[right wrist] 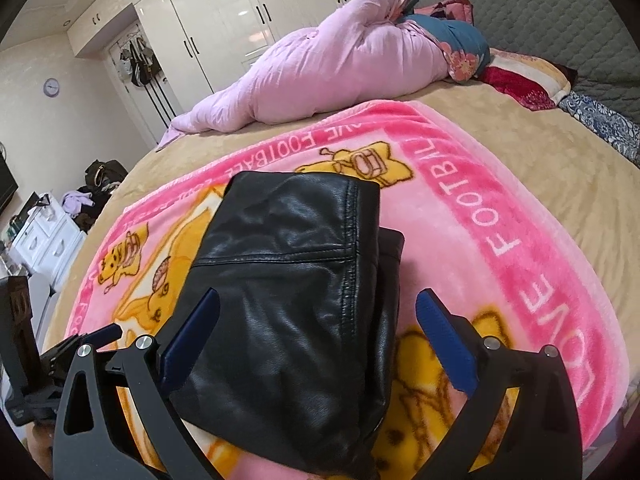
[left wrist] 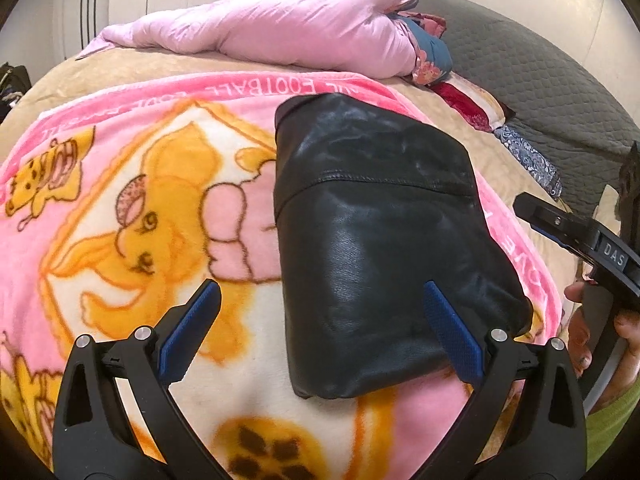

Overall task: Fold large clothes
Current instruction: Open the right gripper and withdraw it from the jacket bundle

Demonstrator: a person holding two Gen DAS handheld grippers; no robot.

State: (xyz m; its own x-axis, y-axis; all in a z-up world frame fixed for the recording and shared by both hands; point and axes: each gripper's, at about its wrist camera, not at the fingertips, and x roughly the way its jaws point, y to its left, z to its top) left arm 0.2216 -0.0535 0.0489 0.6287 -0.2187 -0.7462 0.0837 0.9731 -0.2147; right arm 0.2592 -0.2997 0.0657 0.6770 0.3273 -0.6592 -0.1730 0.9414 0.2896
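At the far left of the right wrist view we see a white dresser against the wall, then the white wardrobe doors behind the bed; on the bed lies a pink cartoon blanket, spread flat over a beige cover. Our left gripper hangs over that blanket with its blue-padded fingers spread wide, holding nothing; its right finger stands in front of the near edge of the black leather garment, though we cannot tell whether it touches. The garment lies folded into a compact bundle on the blanket's middle, a stitched seam running across it. Behind it a rolled pink quilt rests across the bed, with a red pillow and a grey quilted headboard further right. Our right gripper is likewise wide open and empty; the bundle's near end lies between its fingers, and its left finger overlaps the leather.
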